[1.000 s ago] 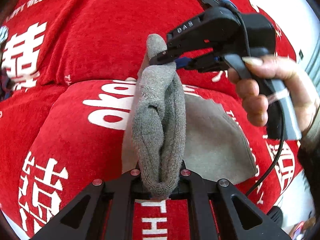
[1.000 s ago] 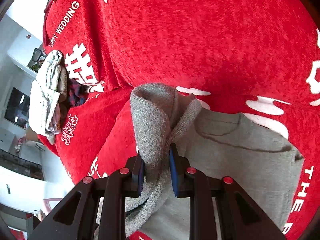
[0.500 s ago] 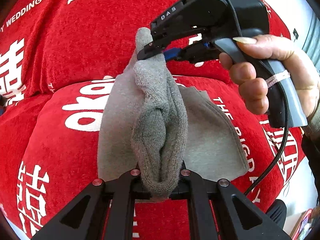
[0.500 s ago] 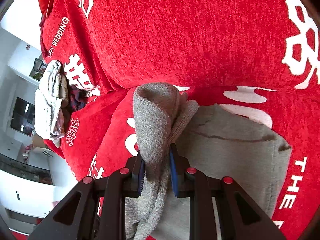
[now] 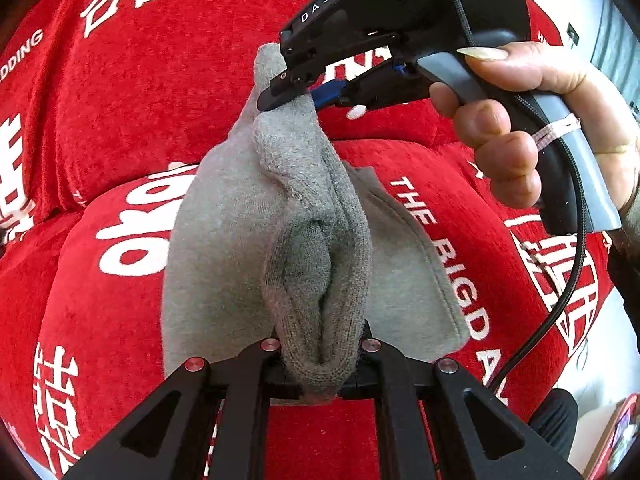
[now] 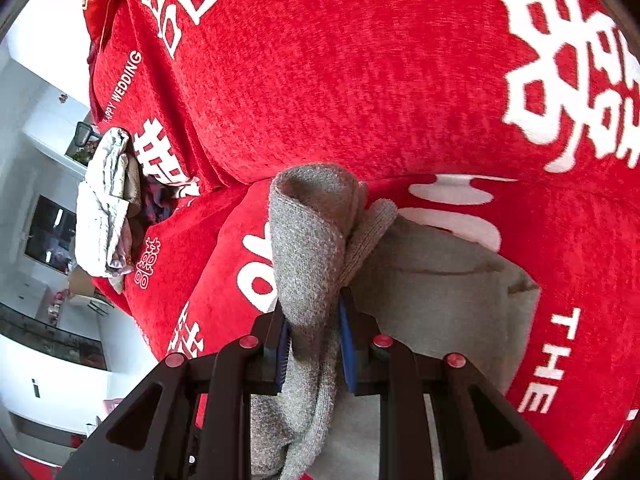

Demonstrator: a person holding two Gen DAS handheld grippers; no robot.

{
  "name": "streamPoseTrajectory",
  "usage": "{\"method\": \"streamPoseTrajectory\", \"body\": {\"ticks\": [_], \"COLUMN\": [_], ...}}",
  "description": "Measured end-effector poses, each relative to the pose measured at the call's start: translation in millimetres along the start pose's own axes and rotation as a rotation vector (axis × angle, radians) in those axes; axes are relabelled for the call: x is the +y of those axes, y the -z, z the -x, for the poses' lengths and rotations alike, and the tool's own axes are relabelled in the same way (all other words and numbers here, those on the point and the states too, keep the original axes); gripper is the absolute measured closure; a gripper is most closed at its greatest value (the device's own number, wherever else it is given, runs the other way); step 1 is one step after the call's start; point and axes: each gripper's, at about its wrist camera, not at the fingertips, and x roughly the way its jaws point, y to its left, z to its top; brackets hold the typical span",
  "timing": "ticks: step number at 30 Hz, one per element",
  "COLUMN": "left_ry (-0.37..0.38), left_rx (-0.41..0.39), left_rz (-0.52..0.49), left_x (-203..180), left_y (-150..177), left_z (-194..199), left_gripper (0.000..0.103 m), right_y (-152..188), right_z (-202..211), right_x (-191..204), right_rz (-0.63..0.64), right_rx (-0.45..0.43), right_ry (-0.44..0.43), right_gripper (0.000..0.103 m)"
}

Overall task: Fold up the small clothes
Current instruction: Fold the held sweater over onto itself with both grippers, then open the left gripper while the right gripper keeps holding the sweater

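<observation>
Both ends pinched — the left hand-held gripper (image 5: 320,364) clamps the bunched hem of the grey garment (image 5: 224,248), angled down at the red sofa cover (image 5: 140,80). The right hand-held gripper (image 5: 292,94), clasped in a hand (image 5: 532,120) reaching in from the right, grips the far edge; the rest drapes over the cushion.

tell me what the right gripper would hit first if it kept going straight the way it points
Beyond the bunched grey garment that the right gripper already clamps, probably the red printed sofa cover, around the crease between seat and backrest. Depth is hard to judge in this fisheye view.
</observation>
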Motion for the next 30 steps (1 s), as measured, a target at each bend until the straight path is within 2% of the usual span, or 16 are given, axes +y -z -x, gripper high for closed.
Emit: {"method": "streamPoseTrajectory", "body": {"ticks": [13,23,26,27,28,29,30], "left_ry": [0.0,-0.048,-0.062,-0.072,-0.066,-0.035,-0.013], "left_rx": [0.043,0.113,0.115,0.114,0.118,0.122,0.12], "left_rz": [-0.099,-0.146,-0.153,-0.155,-0.156,-0.154,-0.148], "left_x": [-56,-80,-84,-85,-87,-87,-90], "left_y": [-5,3,2,2,2,2,3], "left_z": [-26,-65,-71,-72,-72,-71,-69], "left_gripper": [0.093,0.092,0.092,0.091,0.079,0.058,0.049], "right_y": [19,33,37,37,38,39,39], "right_z": [24,0,-7,-8,-7,-5,-3], "right_x": [-64,-114,-124,-125,-127,-129,-130], "right_rz": [-0.061,-0.142,-0.166,-0.171,-0.179,-0.191,-0.2], "right_rx": [-0.038,-0.02,-0.023,-0.022,-0.023,-0.027,-0.033], "right_ry": [-0.041,-0.053,-0.031,-0.019,-0.013,-0.01,-0.016], "right_gripper": [0.079,0.079,0.076,0.072,0.072,0.072,0.07]}}
